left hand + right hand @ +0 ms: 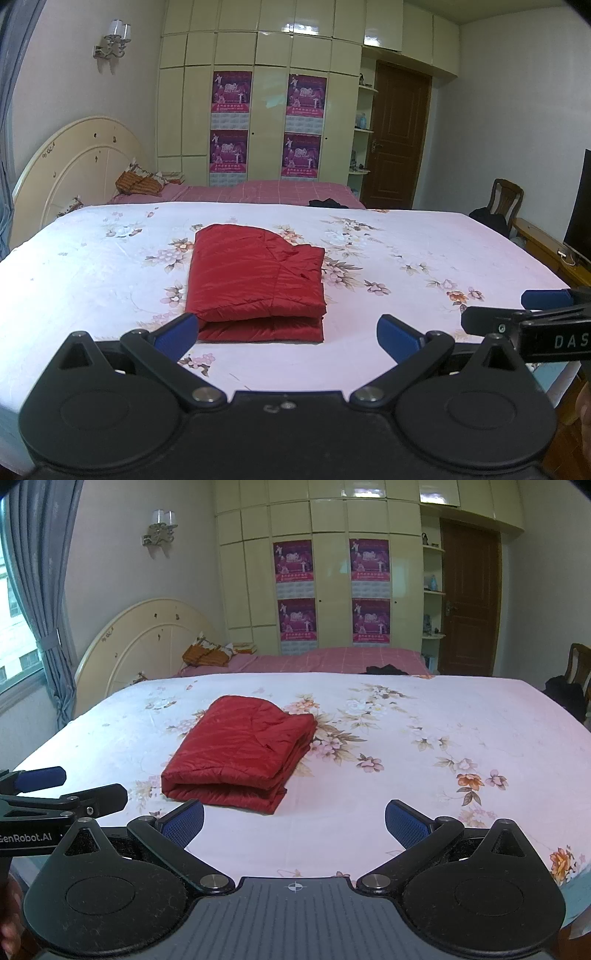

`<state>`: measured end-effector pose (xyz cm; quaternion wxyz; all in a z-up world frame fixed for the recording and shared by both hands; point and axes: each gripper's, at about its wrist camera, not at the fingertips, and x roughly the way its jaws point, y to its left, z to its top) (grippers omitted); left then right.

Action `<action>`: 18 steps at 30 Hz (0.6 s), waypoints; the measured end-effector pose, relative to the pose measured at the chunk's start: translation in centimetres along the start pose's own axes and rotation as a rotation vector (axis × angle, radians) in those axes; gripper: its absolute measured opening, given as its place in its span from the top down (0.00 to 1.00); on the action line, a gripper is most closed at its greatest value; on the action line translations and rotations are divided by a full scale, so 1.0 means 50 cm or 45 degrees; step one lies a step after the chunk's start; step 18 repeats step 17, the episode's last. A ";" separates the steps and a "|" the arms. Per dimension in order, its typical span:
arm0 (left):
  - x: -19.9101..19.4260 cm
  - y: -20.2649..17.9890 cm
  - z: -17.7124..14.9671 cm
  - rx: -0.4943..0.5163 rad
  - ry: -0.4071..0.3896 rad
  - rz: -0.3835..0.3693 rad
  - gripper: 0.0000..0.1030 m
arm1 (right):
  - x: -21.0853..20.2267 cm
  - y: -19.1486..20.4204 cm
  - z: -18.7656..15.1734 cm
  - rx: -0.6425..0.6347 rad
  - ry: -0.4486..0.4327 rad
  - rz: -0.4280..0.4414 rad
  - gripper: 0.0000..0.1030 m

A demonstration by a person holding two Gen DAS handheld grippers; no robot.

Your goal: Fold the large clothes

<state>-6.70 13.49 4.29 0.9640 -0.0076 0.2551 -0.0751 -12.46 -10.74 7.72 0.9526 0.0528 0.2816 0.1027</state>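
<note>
A red quilted garment (255, 280) lies folded into a thick rectangle on the floral bedsheet (92, 280), near the bed's front edge. It also shows in the right wrist view (240, 753). My left gripper (288, 334) is open and empty, held just in front of the garment's near edge. My right gripper (294, 823) is open and empty, to the right of the garment and short of it. The right gripper shows at the right edge of the left wrist view (532, 314); the left gripper shows at the left edge of the right wrist view (62, 790).
A cream headboard (74, 162) stands at the left. A second bed with a pink checked cover (280, 192) lies behind, with a dark item (327, 203) on it. A wardrobe (266, 110), brown door (399, 136), chair (504, 201) and a dark screen (580, 206) stand beyond.
</note>
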 end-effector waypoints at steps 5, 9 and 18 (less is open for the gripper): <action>0.000 0.003 0.001 0.000 -0.005 -0.005 0.00 | 0.001 -0.004 0.000 -0.003 0.000 0.002 0.00; 0.000 0.004 0.001 0.001 -0.012 -0.005 0.01 | 0.006 -0.006 0.002 0.009 0.011 0.011 0.00; 0.009 0.006 0.003 0.003 0.001 -0.032 0.01 | 0.009 -0.009 0.002 -0.001 0.018 0.009 0.00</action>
